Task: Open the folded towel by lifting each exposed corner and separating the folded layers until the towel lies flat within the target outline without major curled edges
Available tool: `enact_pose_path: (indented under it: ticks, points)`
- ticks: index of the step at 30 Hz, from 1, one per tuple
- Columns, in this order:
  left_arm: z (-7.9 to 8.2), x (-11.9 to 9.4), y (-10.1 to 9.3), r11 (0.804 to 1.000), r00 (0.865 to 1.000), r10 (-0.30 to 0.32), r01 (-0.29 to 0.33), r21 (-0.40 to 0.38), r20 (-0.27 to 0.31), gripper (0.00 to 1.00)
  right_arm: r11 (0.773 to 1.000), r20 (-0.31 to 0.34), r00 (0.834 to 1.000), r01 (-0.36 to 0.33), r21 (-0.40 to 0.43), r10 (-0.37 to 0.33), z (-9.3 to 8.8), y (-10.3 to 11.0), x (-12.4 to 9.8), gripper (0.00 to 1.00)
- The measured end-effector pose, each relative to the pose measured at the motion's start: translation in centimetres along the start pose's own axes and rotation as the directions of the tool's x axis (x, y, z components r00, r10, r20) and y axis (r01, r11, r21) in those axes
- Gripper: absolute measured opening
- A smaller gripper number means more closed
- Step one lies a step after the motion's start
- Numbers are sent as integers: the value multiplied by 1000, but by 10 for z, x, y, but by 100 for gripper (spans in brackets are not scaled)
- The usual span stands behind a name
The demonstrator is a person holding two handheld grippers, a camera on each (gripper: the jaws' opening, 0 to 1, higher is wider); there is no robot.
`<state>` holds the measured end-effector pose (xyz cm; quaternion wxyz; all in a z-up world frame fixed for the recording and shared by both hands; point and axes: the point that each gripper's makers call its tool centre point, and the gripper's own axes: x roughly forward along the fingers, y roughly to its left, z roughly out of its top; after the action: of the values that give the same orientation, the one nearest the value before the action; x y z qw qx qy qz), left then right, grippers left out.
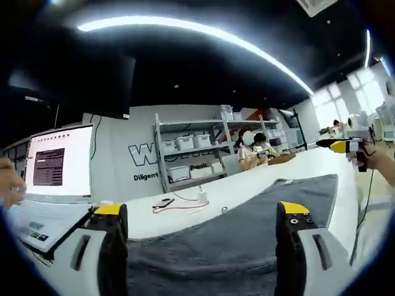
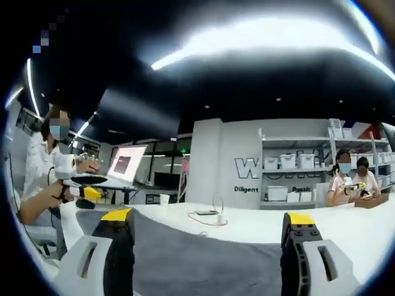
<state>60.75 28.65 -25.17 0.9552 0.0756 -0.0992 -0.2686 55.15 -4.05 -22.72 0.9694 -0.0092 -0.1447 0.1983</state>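
1. Left gripper view, far left: a laptop [image 1: 55, 185] sits at about 9 o'clock, screen lit, with a hand [image 1: 9, 182] right at the edge beside it.
2. Next over, the left gripper [image 1: 202, 219] has its yellow-tipped jaws wide apart, nothing between them, hovering over the gray towel [image 1: 247, 228].
3. The towel lies on the white table [image 1: 247, 185] and runs from 6 o'clock out toward 3 o'clock, looking pretty flat.
4. Just behind it, a small red cable [image 1: 179, 205] lies near the middle of the table.
5. Further back is a shelf rack [image 1: 191, 154] with bins, and two people sitting at about 1 o'clock.
6. At 3 o'clock the right gripper [image 1: 338, 146] pokes in, held over the table's far end; can't tell from here how its jaws stand.
7. Right gripper view: the person holding the left gripper is at 9 o'clock, and the right gripper's own jaws are spread apart and empty above the towel at 6 o'clock.
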Motion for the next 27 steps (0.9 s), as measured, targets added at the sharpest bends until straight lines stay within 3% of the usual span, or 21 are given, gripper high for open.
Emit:
enact_pose_path:
  ticks: [4,6,9,12,14,16,19,23,27]
  points:
    - [1,-10,-4,1000,1000,18,-18,18,1,99,1000,-1,1000,7,-10,-7,1,8,-5,99]
    - [7,-18,-8,999,999,23,-24,47,24,99,996,-110,994,-2,-86,-8,-11,8,-10,99]
    - [15,-22,-10,1000,999,23,-24,20,50,99,991,-89,996,11,-137,-23,-8,10,-9,99]
    - [22,-24,-19,998,999,-13,15,-66,37,99,997,-76,997,-27,-76,22,-9,23,-9,99]
    - [29,-25,-21,999,998,-11,14,-40,65,99,998,-90,996,-33,-56,28,-12,25,-8,99]
    - [36,-27,-23,999,993,-11,7,34,117,99,998,-98,995,-36,-56,31,-15,25,-9,99]
    - [29,-26,-34,996,991,-77,80,-31,112,99,997,-81,997,-22,-68,16,-16,21,-15,99]
    - [20,-26,-31,997,995,-57,61,-52,76,99,997,-83,997,-5,-72,-1,-18,15,-16,99]
    - [16,-28,-30,998,996,-46,49,-34,81,99,1000,-76,997,5,-15,-6,-13,7,-19,99]
